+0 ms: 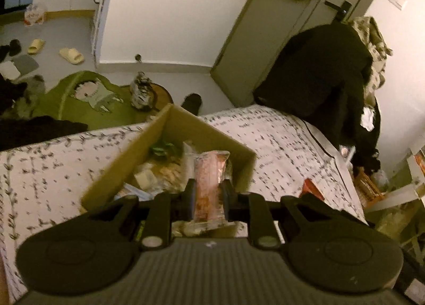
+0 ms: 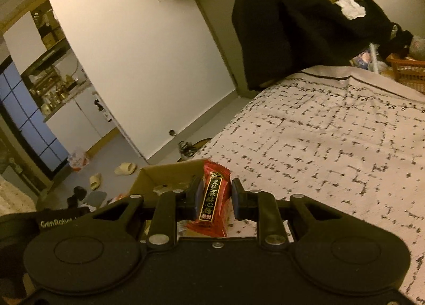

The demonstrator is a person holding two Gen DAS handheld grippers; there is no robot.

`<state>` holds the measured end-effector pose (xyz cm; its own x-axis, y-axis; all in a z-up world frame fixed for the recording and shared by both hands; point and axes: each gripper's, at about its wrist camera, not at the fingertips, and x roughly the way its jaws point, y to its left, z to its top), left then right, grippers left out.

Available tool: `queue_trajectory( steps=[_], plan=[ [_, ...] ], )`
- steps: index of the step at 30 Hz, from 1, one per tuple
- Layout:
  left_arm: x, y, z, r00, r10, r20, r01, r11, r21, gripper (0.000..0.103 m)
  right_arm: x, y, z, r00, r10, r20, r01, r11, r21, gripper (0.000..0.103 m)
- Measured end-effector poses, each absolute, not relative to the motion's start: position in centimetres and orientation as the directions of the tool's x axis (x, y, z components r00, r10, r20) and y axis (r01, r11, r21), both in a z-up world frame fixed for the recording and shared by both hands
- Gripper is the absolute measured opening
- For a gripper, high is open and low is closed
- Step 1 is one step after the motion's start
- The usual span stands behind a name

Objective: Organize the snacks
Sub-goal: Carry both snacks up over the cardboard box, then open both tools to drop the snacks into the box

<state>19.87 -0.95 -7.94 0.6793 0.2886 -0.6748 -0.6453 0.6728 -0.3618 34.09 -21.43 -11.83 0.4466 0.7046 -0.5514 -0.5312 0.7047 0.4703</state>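
My left gripper (image 1: pixel 207 190) is shut on a clear-wrapped pink and orange snack pack (image 1: pixel 209 182), held above the near right part of an open cardboard box (image 1: pixel 138 151). The box sits on the patterned bedspread (image 1: pixel 287 143) and holds several loose snacks. In the right wrist view my right gripper (image 2: pixel 215 193) is shut on a small red candy packet (image 2: pixel 214 198) with gold lettering. Beyond and left of that packet the cardboard box (image 2: pixel 148 177) shows its rim. A red snack (image 1: pixel 312 188) lies on the bed right of the box.
A dark coat (image 1: pixel 318 76) hangs over a chair at the bed's far corner. On the floor past the bed are a green cushion (image 1: pixel 87 100), slippers (image 1: pixel 71 55) and a plastic bag (image 1: pixel 33 15). An orange basket (image 2: pixel 406 66) stands beyond the bed's right side.
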Motion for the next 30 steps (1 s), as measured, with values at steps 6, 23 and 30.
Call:
queue_trajectory(
  steps=[6, 23, 30],
  plan=[
    [18.6, 0.7, -8.2, 0.658, 0.303, -0.689, -0.669, 0.655, -0.35, 0.018, 33.0, -20.2, -11.8, 0.404, 0.736, -0.543, -0.554, 0.669, 0.495, 0.023],
    [16.9, 3.2, -9.0, 0.634, 0.312, -0.707, -0.7, 0.621, -0.354, 0.018, 30.9, -18.4, -11.8, 0.322, 0.782, -0.534, -0.573, 0.61, 0.547, 0.042],
    [17.2, 3.9, -9.1, 0.639, 0.298, -0.709, -0.693, 0.622, -0.364, 0.018, 31.8, -18.9, -12.4, 0.355, 0.745, -0.565, -0.544, 0.655, 0.523, 0.05]
  ],
)
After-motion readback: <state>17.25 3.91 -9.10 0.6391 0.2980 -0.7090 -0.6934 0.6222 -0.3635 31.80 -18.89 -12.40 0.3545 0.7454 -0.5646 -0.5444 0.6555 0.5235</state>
